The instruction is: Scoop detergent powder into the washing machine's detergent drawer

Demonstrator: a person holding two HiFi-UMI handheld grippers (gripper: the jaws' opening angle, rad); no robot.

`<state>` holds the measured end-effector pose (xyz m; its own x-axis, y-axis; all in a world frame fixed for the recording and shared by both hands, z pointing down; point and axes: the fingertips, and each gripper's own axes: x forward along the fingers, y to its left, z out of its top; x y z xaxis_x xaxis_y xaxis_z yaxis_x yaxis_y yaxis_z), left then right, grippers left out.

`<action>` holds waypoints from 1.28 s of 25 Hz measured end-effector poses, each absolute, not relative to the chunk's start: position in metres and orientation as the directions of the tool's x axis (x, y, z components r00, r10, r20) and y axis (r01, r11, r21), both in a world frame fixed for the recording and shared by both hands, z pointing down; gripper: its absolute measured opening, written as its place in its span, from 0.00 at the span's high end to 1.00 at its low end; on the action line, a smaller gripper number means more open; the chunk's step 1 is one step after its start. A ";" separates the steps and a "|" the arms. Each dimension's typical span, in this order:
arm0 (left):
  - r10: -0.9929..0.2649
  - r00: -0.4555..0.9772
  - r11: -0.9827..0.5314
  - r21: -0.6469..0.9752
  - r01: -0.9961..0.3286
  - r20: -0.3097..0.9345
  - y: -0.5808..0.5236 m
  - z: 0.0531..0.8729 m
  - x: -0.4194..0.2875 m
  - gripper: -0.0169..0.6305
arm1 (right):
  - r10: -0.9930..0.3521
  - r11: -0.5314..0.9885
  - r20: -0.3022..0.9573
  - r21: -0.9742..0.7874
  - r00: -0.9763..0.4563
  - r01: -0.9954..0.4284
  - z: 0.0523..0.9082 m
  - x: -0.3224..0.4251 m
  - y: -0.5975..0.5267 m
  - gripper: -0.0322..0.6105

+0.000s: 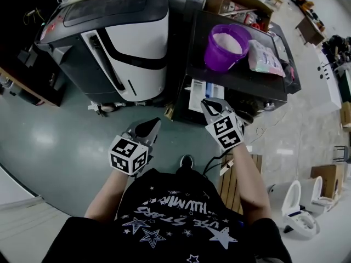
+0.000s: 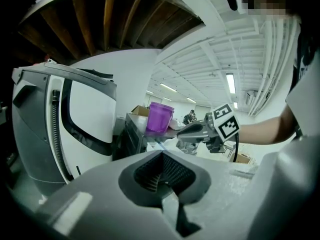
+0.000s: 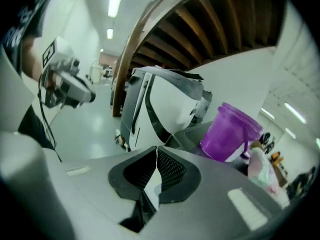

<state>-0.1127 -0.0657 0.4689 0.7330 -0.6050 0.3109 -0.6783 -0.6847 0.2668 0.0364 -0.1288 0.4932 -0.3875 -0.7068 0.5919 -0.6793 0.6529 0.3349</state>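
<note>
A white and black washing machine [image 1: 126, 43] stands at the upper left; no drawer or scoop shows. To its right, a purple bucket [image 1: 225, 48] of white powder [image 1: 227, 41] sits on a dark table [image 1: 241, 81]. My left gripper [image 1: 151, 126] is shut and empty, low in front of the machine [image 2: 75, 119]. My right gripper [image 1: 210, 104] is shut and empty, just before the table's front edge and short of the bucket [image 3: 230, 134]. The left gripper view shows the right gripper [image 2: 182, 132] near the bucket [image 2: 160, 118]. The right gripper view shows the left gripper [image 3: 90, 96] at left.
A pale plastic bag [image 1: 266, 58] lies beside the bucket. A cardboard box [image 1: 236, 1] stands behind the table. Papers [image 1: 198, 95] sit on a shelf under the tabletop. A wooden pallet [image 1: 230, 179] and white toilets [image 1: 299, 212] are at the lower right.
</note>
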 end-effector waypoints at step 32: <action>-0.707 0.644 -0.644 0.110 -0.757 0.292 -0.152 0.423 -0.026 0.97 | -0.757 0.531 0.460 0.019 -0.464 -0.847 0.332 0.170 -0.323 0.89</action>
<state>-0.0259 -0.1520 0.4233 0.6443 -0.7067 0.2922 -0.7567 -0.6444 0.1099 0.1700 -0.3234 0.3325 -0.4644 -0.7571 0.4595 -0.8471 0.5312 0.0190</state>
